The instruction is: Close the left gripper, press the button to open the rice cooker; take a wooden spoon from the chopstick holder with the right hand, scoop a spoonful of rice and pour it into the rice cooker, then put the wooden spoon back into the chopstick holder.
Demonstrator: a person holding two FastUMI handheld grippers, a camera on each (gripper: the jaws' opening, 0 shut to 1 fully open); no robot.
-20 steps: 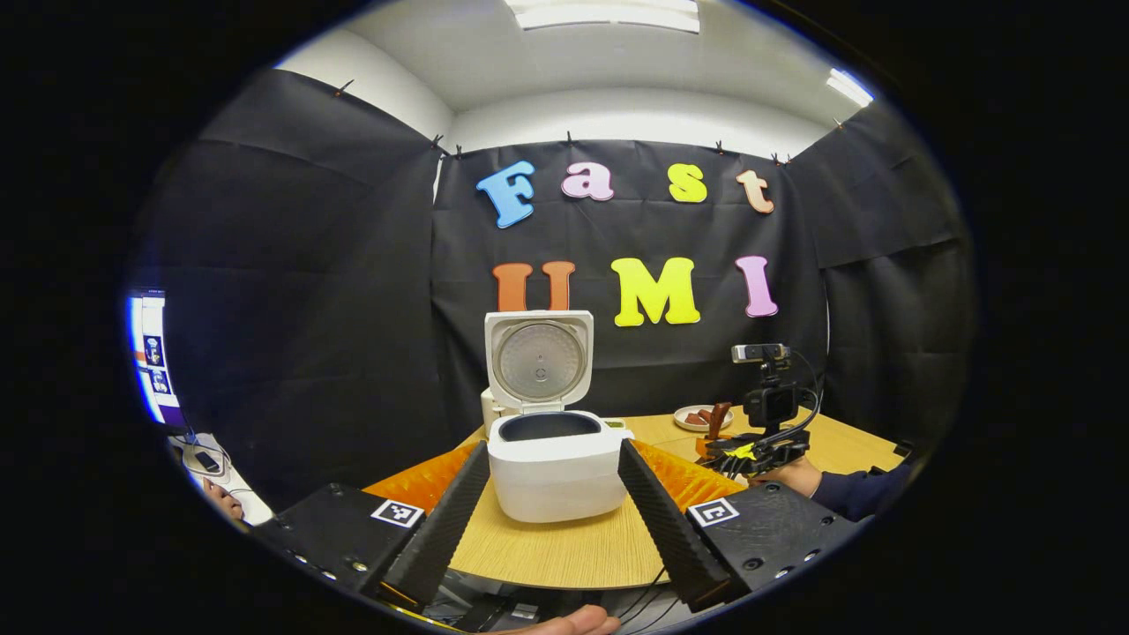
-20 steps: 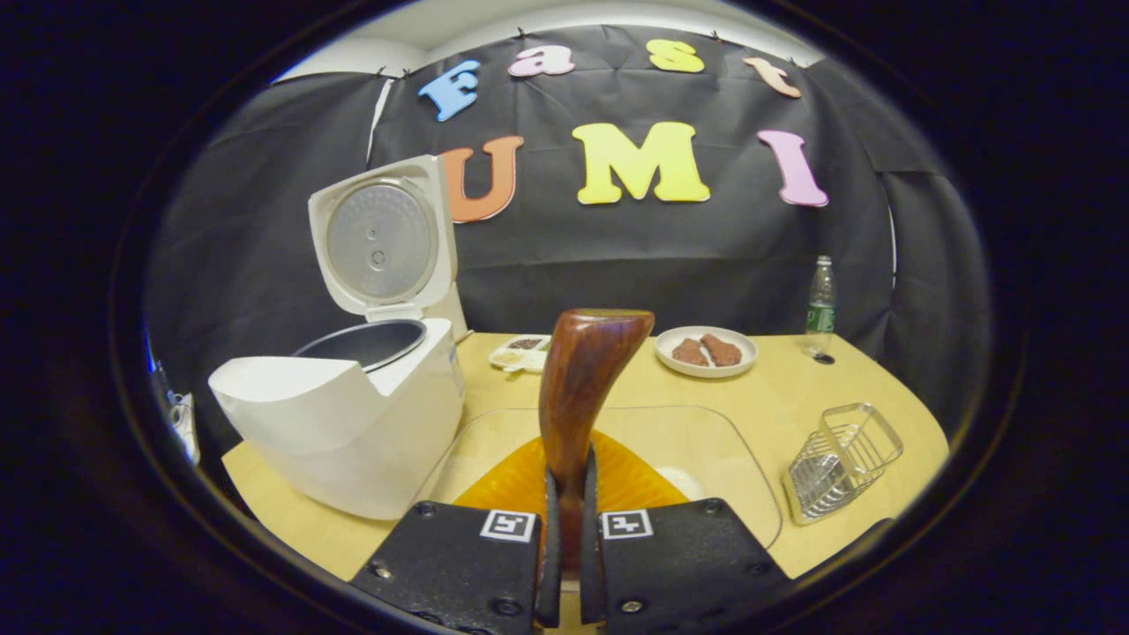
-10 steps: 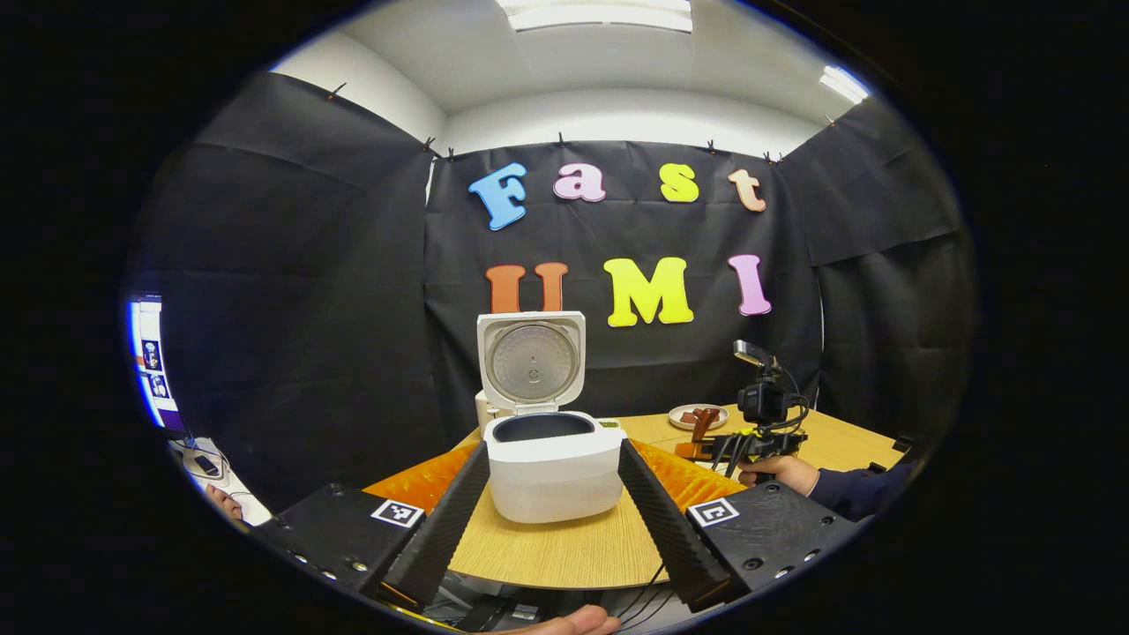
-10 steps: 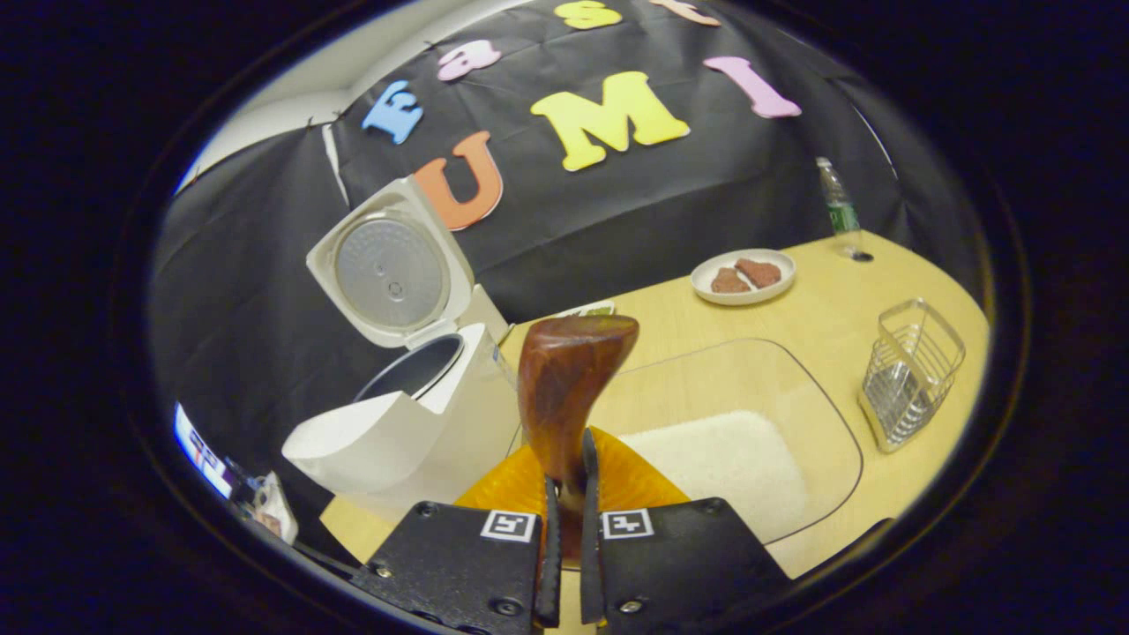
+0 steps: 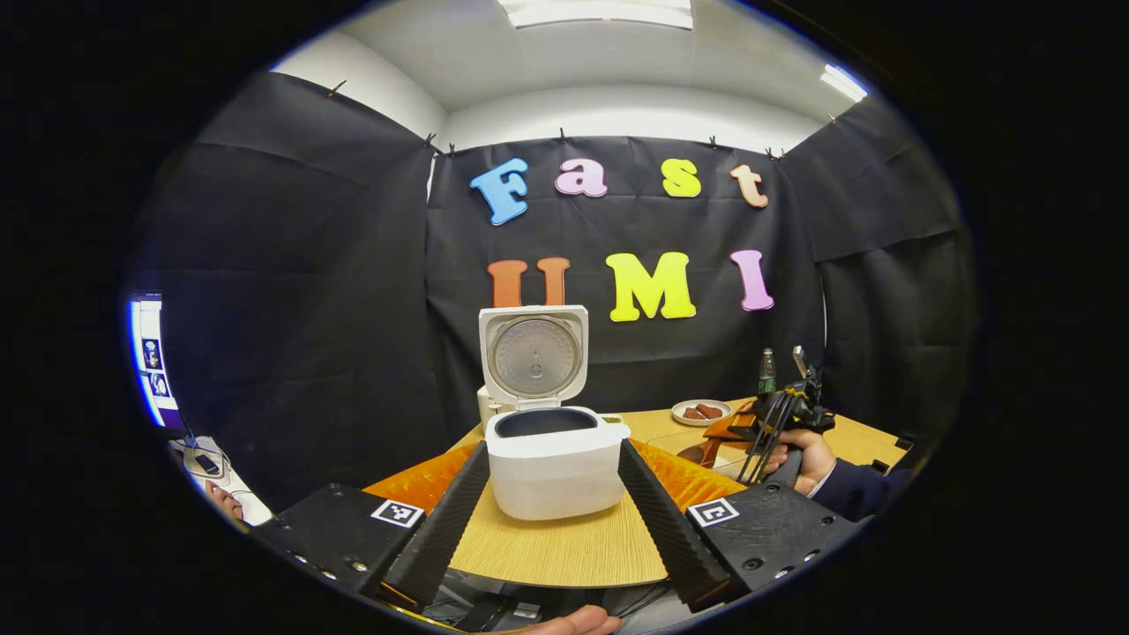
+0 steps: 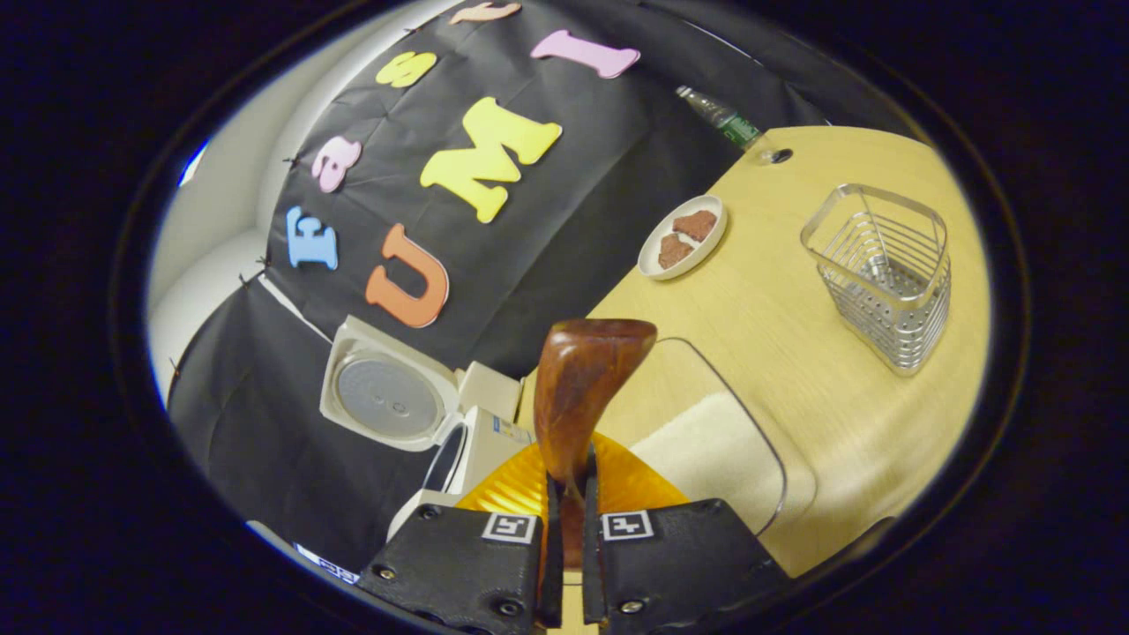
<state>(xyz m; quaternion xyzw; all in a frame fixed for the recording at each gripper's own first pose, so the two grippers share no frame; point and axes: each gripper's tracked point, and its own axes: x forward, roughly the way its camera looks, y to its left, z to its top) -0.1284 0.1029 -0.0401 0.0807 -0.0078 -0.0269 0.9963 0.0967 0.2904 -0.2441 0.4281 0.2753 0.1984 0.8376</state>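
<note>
The white rice cooker (image 5: 551, 481) stands on the table with its lid (image 5: 534, 353) up and its dark pot showing. My left gripper (image 5: 554, 448) is open, its fingers spread wide on either side of the cooker and short of it. My right gripper (image 6: 565, 494) is shut on the handle of the wooden spoon (image 6: 582, 388), rolled to one side. The spoon's bowl hangs over the clear tray (image 6: 776, 459) of white rice (image 6: 706, 450). The wire chopstick holder (image 6: 886, 273) stands beyond, on the table. A hand (image 5: 798, 459) holds the right gripper to the right of the cooker.
A white plate (image 6: 684, 236) with brown pieces and a green-labelled bottle (image 6: 723, 119) stand near the back of the wooden table (image 6: 794, 353). The cooker (image 6: 423, 414) sits left of the tray. A lit screen (image 5: 150, 362) is far left, off the table.
The right gripper has rolled over sideways with the spoon still held and moved right, away from the cooker, over the rice tray. The left gripper has barely moved.
</note>
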